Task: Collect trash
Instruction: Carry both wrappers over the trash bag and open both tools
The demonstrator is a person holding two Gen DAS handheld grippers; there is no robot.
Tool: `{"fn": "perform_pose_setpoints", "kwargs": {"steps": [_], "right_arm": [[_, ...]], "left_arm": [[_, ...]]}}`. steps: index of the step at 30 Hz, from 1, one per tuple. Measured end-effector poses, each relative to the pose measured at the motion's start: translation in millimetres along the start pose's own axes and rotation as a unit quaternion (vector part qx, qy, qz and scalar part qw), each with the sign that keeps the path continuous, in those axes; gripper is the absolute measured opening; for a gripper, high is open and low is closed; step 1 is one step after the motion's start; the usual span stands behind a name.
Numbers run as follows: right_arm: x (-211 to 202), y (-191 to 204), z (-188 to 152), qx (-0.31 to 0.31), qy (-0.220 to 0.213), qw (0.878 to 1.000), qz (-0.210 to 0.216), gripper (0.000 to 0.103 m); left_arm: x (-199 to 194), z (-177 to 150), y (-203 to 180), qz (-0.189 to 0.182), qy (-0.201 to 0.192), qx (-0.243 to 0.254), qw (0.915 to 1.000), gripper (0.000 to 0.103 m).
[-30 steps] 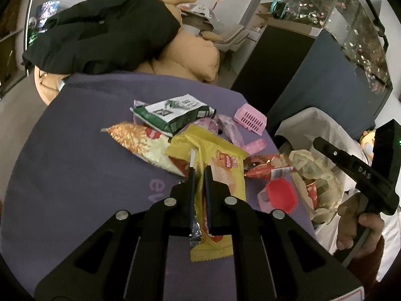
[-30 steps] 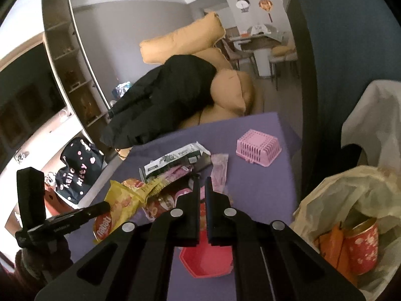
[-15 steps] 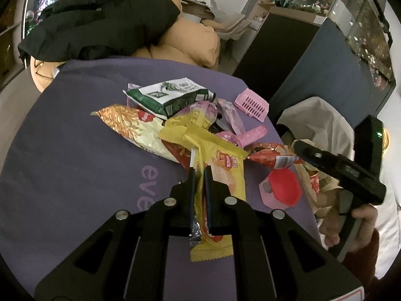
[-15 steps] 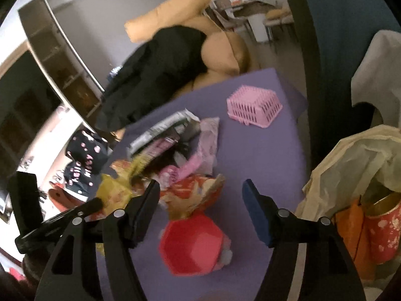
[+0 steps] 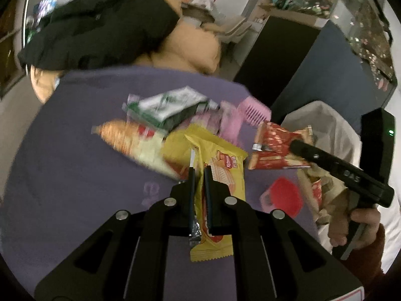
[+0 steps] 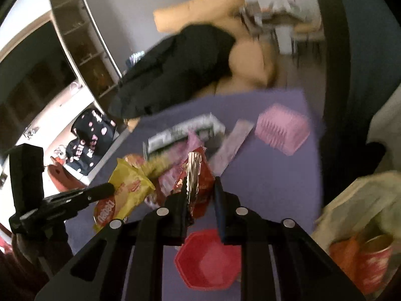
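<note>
My left gripper (image 5: pixel 199 173) is shut on a yellow wafer wrapper (image 5: pixel 220 173) and holds it over the purple table (image 5: pixel 75 163). My right gripper (image 6: pixel 200 188) is shut on a red snack wrapper (image 6: pixel 200 175), lifted off the pile; the same wrapper shows in the left wrist view (image 5: pixel 275 148) at the tip of the right gripper. A pile of wrappers lies behind: a green-white packet (image 5: pixel 170 105), an orange-yellow bag (image 5: pixel 130 140) and pink wrappers (image 5: pixel 225 123). A red lid (image 6: pixel 208 258) lies on the table below my right gripper.
A trash bag (image 6: pixel 356 225) with a red can (image 6: pixel 373 258) and wrappers gapes at the table's right edge. A pink basket (image 6: pixel 283 128) stands at the far side. A black coat (image 5: pixel 100 27) lies on an orange sofa (image 5: pixel 195 47) beyond the table.
My right gripper opened, then shut on the red snack wrapper and lifted it off the pile. My left gripper kept hold of the yellow wrapper and shifted slightly.
</note>
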State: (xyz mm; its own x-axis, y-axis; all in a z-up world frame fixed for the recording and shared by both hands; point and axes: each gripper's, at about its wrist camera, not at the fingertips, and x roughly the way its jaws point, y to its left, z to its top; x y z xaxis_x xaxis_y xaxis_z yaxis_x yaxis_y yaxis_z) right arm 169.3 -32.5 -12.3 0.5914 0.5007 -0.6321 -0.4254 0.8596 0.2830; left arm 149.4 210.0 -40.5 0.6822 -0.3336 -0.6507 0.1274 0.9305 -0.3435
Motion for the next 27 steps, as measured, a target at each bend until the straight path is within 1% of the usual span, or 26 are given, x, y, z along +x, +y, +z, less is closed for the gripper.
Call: {"fn": "perform_pose_setpoints", "kwargs": {"steps": [3,4,7,11,16,22,27], "right_arm": [[-39,1,13,-0.032,-0.038,0.998,-0.028,0.018],[-48,-1,15,-0.035,-0.047,0.998,-0.033,0.018],[-83,-12,21,-0.039,-0.082,0.994,-0.056,0.018],[-121,-32,21,-0.038,-0.114,0.989,-0.087,0.018],[-153,-57,7,-0.035,-0.135,0.981,-0.132,0.018],[-181,-96,-19,0.002,-0.152,0.976,-0.153,0.018],[-198,-123,-39,0.03,-0.165,0.97,-0.174,0.018]], "left_arm": [[-13,17,-19,0.0,-0.03,0.024,0.9993,0.006],[-19,24,-29,0.0,-0.044,0.037,0.9984,0.006],[-28,39,-58,-0.004,-0.07,0.067,0.9953,0.006],[-30,49,-97,-0.016,-0.085,0.103,0.9909,0.006],[-21,50,-151,-0.035,-0.081,0.152,0.9845,0.006],[1,47,-209,-0.059,-0.059,0.196,0.9771,0.006],[20,39,-248,-0.072,-0.039,0.227,0.9704,0.006]]}}
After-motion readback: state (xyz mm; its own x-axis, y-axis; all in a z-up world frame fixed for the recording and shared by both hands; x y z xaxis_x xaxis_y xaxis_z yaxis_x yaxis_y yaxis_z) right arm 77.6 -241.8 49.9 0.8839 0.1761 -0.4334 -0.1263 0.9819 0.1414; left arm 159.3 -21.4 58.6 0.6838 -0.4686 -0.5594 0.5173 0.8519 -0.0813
